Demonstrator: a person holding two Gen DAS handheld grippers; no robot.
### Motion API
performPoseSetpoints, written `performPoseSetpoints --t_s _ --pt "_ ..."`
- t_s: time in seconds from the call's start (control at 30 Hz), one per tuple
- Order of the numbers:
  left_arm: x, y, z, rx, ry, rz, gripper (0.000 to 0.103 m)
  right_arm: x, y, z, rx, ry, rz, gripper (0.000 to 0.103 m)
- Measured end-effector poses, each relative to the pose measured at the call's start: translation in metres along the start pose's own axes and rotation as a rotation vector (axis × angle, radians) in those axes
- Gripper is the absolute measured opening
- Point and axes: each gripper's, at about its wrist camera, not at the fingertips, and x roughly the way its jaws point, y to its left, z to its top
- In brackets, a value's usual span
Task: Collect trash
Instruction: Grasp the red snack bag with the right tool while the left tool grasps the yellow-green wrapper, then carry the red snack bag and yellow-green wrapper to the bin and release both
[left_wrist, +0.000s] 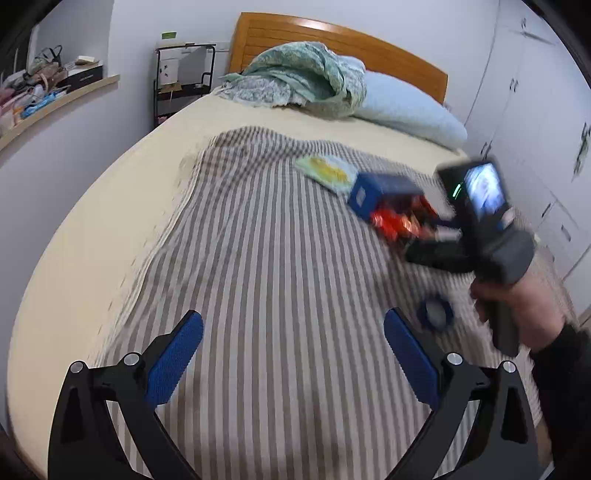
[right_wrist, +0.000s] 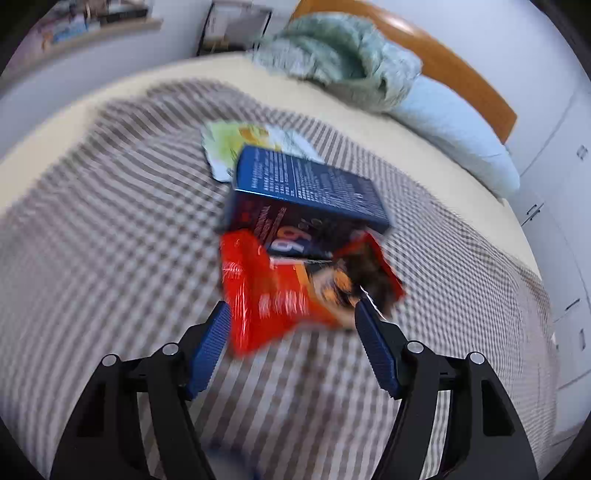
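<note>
A red snack wrapper (right_wrist: 273, 295) lies on the striped blanket, with a blue box (right_wrist: 306, 192) just behind it and a pale green-yellow packet (right_wrist: 236, 144) farther back. My right gripper (right_wrist: 291, 314) is open, its blue pads either side of the wrapper's near end. In the left wrist view the same wrapper (left_wrist: 395, 221), box (left_wrist: 384, 188) and packet (left_wrist: 327, 171) lie to the right, with the right gripper's body (left_wrist: 491, 221) over them. My left gripper (left_wrist: 293, 328) is open and empty above the blanket. A blue tape roll (left_wrist: 436, 312) lies near the right hand.
The bed (left_wrist: 92, 206) has a striped blanket (left_wrist: 258, 258), a crumpled green cover (left_wrist: 303, 74), a pale blue pillow (left_wrist: 406, 107) and a wooden headboard (left_wrist: 332, 33). A black rack (left_wrist: 181, 81) and a cluttered shelf (left_wrist: 44, 92) stand at left. White wardrobes (left_wrist: 535, 110) line the right.
</note>
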Motion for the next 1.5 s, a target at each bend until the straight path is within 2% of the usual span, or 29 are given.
performPoseSetpoints --t_s 0.03,0.07,0.1,0.17,0.23,0.37,0.4,0.47,0.6,0.63,0.67,0.73,0.77,0.83,0.87,0.9,0.97,1.03,1.13,1.27,1.37,1.4,1.5 --pt "0.012 0.003 0.015 -0.016 -0.003 -0.023 0.095 0.003 -0.003 0.000 0.002 0.000 0.023 0.061" --pt "0.026 0.005 0.032 -0.031 -0.001 -0.045 0.095 0.005 -0.006 -0.001 0.013 -0.003 0.068 0.019" --pt "0.036 0.007 0.043 -0.040 0.000 -0.056 0.095 0.003 -0.012 -0.003 0.035 0.005 0.095 0.014" --pt "0.065 0.011 0.072 -0.066 -0.004 -0.094 0.095 -0.010 -0.029 -0.010 0.068 -0.020 0.121 0.010" --pt "0.104 0.014 0.106 -0.103 0.012 -0.094 0.095 -0.035 -0.049 -0.024 0.067 -0.081 0.119 0.009" --pt "0.184 0.016 0.156 -0.197 0.103 -0.144 0.095 -0.081 -0.097 -0.061 0.101 -0.157 0.109 0.009" --pt "0.211 0.014 0.169 -0.199 0.137 -0.105 0.095 -0.092 -0.108 -0.073 0.112 -0.172 0.115 0.009" --pt "0.241 0.012 0.177 -0.214 0.168 -0.032 0.095 -0.111 -0.127 -0.095 0.132 -0.182 0.119 0.009" --pt "0.279 0.008 0.186 -0.255 0.216 -0.023 0.094 -0.116 -0.149 -0.121 0.174 -0.170 0.132 0.009" --pt "0.282 0.005 0.188 -0.253 0.206 -0.020 0.090 -0.114 -0.152 -0.123 0.183 -0.169 0.128 0.009" --pt "0.285 0.001 0.190 -0.236 0.202 0.001 0.082 -0.111 -0.153 -0.124 0.191 -0.169 0.128 0.009" --pt "0.289 -0.006 0.194 -0.220 0.193 0.058 0.031 -0.109 -0.149 -0.129 0.211 -0.168 0.138 0.009" --pt "0.290 -0.009 0.193 -0.227 0.208 0.058 0.024 -0.108 -0.149 -0.129 0.221 -0.169 0.145 0.009" --pt "0.293 -0.014 0.196 -0.238 0.212 0.000 0.010 -0.107 -0.146 -0.129 0.236 -0.172 0.157 0.010" --pt "0.287 -0.016 0.193 -0.225 0.215 -0.038 0.008 -0.107 -0.144 -0.129 0.243 -0.173 0.163 0.009" --pt "0.282 -0.016 0.191 -0.214 0.215 -0.045 0.007 -0.108 -0.143 -0.131 0.256 -0.173 0.177 0.009" --pt "0.258 -0.013 0.182 -0.185 0.197 -0.031 0.005 -0.118 -0.140 -0.138 0.270 -0.176 0.182 0.009" --pt "0.228 -0.004 0.179 -0.201 0.166 -0.016 0.005 -0.133 -0.138 -0.147 0.284 -0.174 0.183 0.009" --pt "0.163 0.012 0.176 -0.219 0.101 0.004 0.005 -0.161 -0.139 -0.162 0.317 -0.172 0.195 0.009" --pt "0.062 0.013 0.166 -0.164 0.031 0.062 0.004 -0.204 -0.141 -0.183 0.356 -0.172 0.207 0.010" --pt "-0.010 0.009 0.156 -0.157 0.008 0.042 0.004 -0.243 -0.142 -0.205 0.385 -0.183 0.199 0.009" --pt "-0.042 0.002 0.150 -0.138 -0.003 0.034 0.004 -0.257 -0.143 -0.214 0.402 -0.188 0.198 0.009" --pt "-0.102 -0.019 0.134 -0.081 -0.033 0.007 0.004 -0.298 -0.148 -0.247 0.459 -0.207 0.185 0.009"
